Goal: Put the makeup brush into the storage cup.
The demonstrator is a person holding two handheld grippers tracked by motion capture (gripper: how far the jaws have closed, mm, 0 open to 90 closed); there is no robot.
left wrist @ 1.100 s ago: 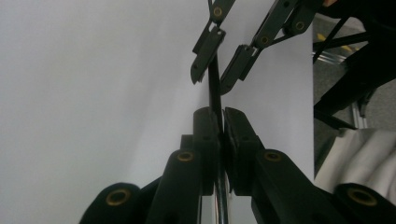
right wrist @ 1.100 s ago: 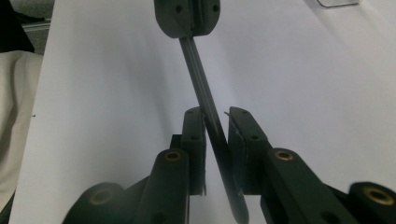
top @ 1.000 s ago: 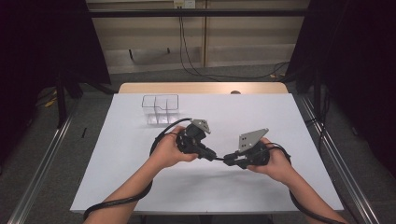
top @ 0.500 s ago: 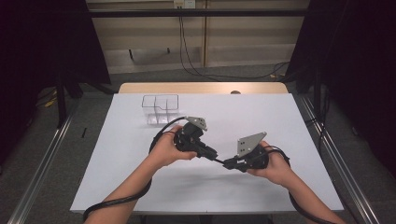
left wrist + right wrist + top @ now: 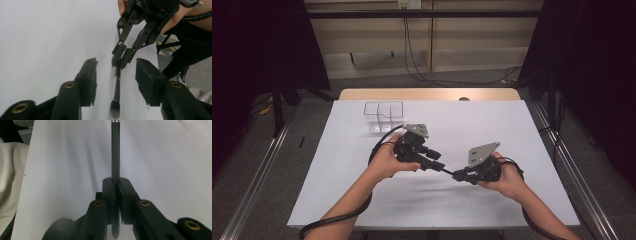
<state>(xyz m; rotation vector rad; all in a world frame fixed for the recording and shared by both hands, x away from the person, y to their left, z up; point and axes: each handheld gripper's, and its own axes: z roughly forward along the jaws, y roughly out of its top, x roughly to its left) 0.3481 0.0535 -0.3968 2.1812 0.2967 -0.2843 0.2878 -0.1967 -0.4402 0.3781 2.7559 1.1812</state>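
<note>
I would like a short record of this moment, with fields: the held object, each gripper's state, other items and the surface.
held object: makeup brush, thin black handle, bristle end toward the left gripper
right gripper: jaws shut on the brush handle
left gripper: jaws open, one on each side of the brush, not touching it
other items: clear compartment box, at the far left of the table
surface: white table
</note>
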